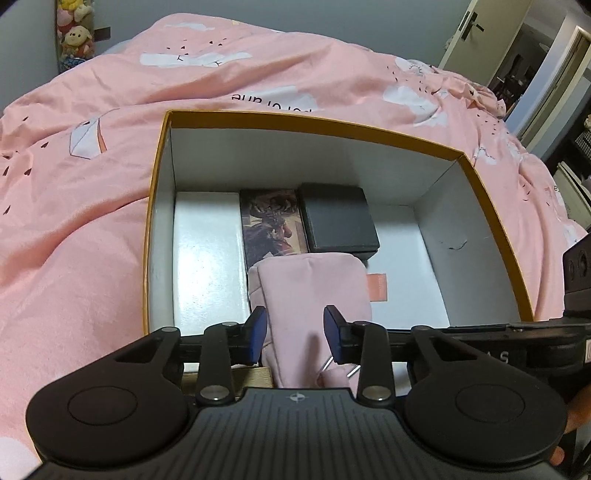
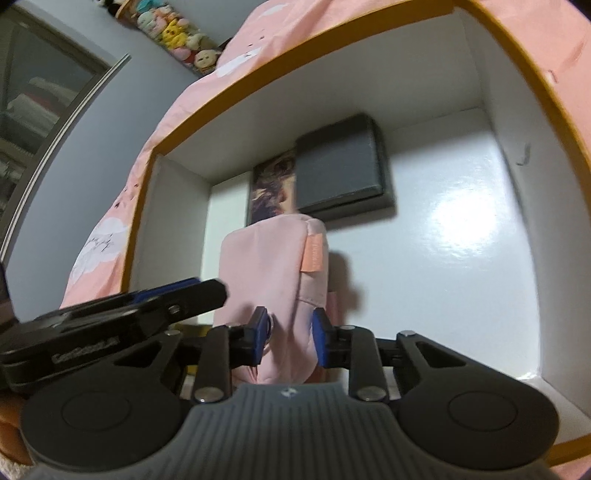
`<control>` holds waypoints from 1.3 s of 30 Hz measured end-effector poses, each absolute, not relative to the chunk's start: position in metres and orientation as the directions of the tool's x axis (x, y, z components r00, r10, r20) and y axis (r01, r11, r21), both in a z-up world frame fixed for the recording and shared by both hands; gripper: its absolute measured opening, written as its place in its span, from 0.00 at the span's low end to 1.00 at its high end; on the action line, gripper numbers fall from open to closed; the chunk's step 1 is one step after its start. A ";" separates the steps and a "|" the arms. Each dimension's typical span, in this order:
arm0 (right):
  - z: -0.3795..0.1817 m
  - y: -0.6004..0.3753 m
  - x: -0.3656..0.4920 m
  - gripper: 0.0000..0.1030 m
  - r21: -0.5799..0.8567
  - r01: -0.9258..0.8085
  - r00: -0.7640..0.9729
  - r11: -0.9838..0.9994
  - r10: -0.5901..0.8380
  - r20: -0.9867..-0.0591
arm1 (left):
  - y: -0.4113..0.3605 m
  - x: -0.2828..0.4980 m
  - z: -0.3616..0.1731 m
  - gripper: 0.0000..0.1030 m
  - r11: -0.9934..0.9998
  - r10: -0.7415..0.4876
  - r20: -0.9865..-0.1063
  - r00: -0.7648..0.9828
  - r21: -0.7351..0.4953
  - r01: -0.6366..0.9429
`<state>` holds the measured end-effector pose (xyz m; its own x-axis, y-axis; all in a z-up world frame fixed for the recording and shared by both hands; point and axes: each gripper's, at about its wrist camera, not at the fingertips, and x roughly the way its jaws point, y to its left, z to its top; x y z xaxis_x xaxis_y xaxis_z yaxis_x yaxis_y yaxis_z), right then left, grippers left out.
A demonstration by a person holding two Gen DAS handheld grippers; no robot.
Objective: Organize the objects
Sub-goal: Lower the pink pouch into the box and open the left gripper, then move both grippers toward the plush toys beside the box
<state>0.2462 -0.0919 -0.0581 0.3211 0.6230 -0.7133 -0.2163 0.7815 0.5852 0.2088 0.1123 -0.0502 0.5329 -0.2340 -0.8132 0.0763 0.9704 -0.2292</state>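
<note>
A pink fabric pouch (image 1: 310,291) with an orange tag lies inside an open orange-rimmed white box (image 1: 295,122). My left gripper (image 1: 295,332) straddles the pouch's near end, blue pads on both sides, shut on it. In the right wrist view my right gripper (image 2: 290,339) also clamps the pouch (image 2: 269,266) at its near end. The left gripper's finger (image 2: 177,295) shows at the left there. Behind the pouch lie a dark grey box (image 1: 338,218), a picture-printed box (image 1: 271,225) and a white box (image 1: 207,254).
The box (image 2: 295,62) sits on a bed with a pink quilt (image 1: 92,166). Plush toys (image 1: 74,33) hang on the far wall. A door (image 1: 476,33) stands at the far right. The box floor (image 2: 443,236) to the right of the pouch is bare.
</note>
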 end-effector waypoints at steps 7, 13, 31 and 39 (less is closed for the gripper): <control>-0.062 -0.083 0.246 0.27 0.553 -0.244 0.313 0.796 0.605 -0.732 | 0.113 0.207 -0.053 0.39 0.967 -0.243 -0.804 0.542 -0.247 0.067; -0.046 -0.083 0.236 0.30 0.502 -0.291 0.357 0.814 0.579 -0.733 | 0.114 0.200 -0.044 0.42 0.964 -0.248 -0.790 0.560 -0.260 0.060; 0.017 -0.122 0.147 0.65 0.235 -0.382 0.624 0.894 0.437 -0.648 | 0.079 0.117 -0.001 0.76 0.961 -0.248 -0.663 0.706 -0.262 0.092; 0.014 -0.146 0.100 0.67 0.111 -0.337 0.711 0.935 0.330 -0.620 | 0.060 0.087 -0.014 0.77 0.967 -0.234 -0.678 0.697 -0.240 0.091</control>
<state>0.1000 -0.1463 0.0135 0.7114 0.3302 -0.6204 -0.3368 0.9350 0.1113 0.0873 0.0599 -0.0144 0.6967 -0.2338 -0.6782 0.0908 0.9665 -0.2399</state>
